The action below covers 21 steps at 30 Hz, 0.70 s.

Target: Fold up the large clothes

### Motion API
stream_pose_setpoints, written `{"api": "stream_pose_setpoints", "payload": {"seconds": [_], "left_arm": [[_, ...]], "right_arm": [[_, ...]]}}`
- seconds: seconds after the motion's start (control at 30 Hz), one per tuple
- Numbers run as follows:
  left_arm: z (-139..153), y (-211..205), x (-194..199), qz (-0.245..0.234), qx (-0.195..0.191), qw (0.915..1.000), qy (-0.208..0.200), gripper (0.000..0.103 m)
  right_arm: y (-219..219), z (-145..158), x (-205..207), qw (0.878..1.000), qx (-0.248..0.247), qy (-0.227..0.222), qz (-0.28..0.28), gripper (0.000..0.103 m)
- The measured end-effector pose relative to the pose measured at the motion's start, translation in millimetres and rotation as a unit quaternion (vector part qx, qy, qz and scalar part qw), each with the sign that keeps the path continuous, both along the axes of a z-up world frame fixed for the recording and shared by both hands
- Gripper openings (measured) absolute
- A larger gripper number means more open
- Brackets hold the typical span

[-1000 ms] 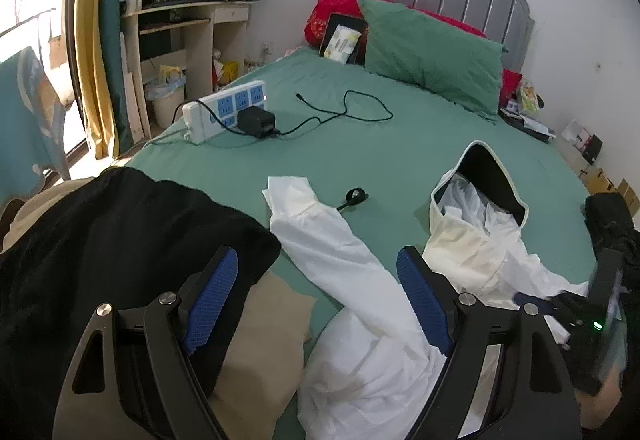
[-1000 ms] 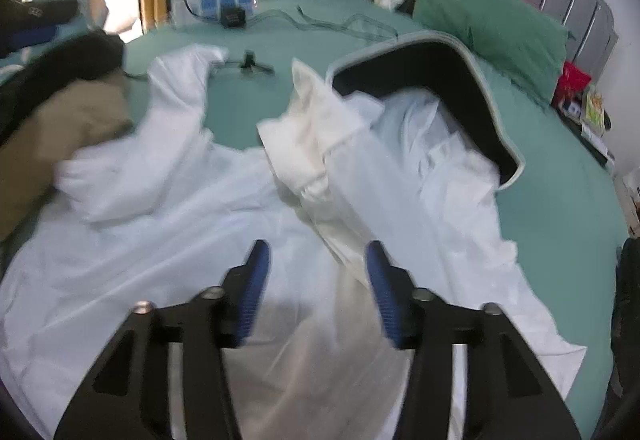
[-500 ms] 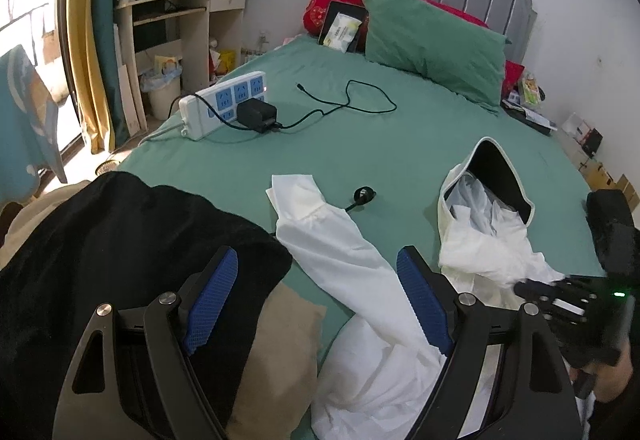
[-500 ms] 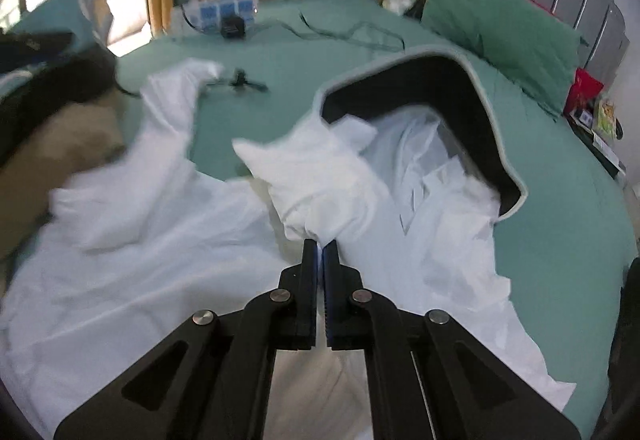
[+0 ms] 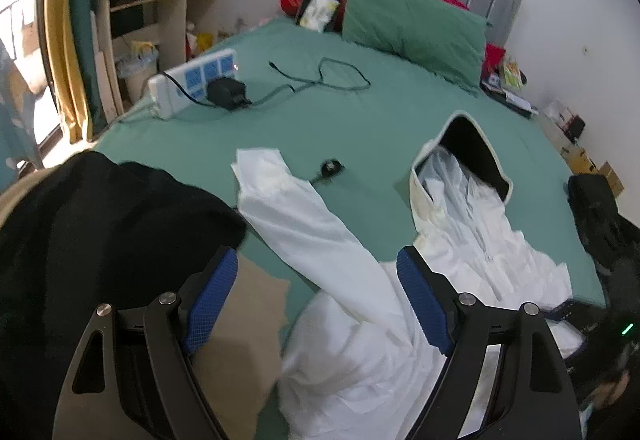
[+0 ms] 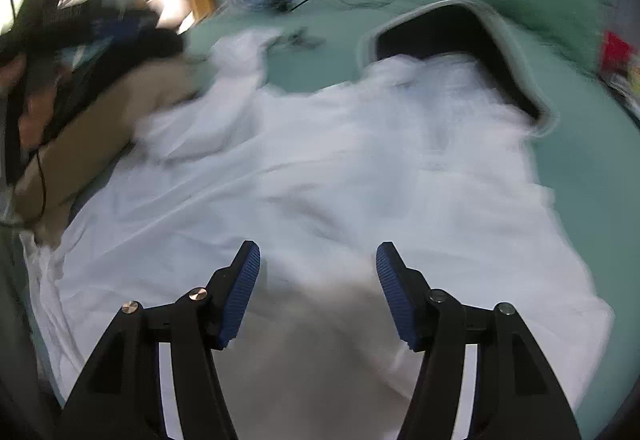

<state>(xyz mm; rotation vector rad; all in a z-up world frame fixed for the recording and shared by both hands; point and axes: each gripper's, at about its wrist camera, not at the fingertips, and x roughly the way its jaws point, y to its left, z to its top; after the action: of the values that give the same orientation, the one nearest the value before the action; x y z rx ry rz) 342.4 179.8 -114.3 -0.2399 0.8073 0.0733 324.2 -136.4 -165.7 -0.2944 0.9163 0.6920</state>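
White garment [image 6: 340, 176] sprawled, green sheet [image 6: 580, 168] bordering.

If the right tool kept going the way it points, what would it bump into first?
Most likely the white garment spread on the bed. The right tool is open with nothing between its pads, angled down at that cloth. The picture is blurred, so the exact spot is unclear.

My white hooded jacket [image 6: 320, 176] spread rumpled across the green bed, dark-lined hood [image 5: 472, 152] open toward the pillows, one sleeve [image 5: 296, 216] stretched out flat beside a black garment.
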Motion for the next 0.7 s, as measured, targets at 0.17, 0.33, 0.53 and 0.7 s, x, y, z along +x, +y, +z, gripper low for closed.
{"api": "stream_pose_setpoints", "payload": {"seconds": [0.17,0.33,0.53,0.7], "left_arm": [[-9,-18,0,-0.007,0.014,0.9999,0.002,0.084],[-10,-33,-2,-0.018,0.027,0.9994,-0.012,0.084],[-16,-45,0,-0.029,0.034,0.9989,-0.011,0.084],[-27,-62,-1,-0.053,0.056,0.9970,-0.003,0.084]], "right_arm": [[-116,16,20,0.986,-0.002,-0.036,-0.164,0.061],[-229,-20,59,0.954,0.039,0.037,-0.294,0.061],[-235,-46,70,0.962,0.118,0.114,-0.219,0.003],[-254,-38,71,0.963,0.058,0.072,-0.252,0.003]]}}
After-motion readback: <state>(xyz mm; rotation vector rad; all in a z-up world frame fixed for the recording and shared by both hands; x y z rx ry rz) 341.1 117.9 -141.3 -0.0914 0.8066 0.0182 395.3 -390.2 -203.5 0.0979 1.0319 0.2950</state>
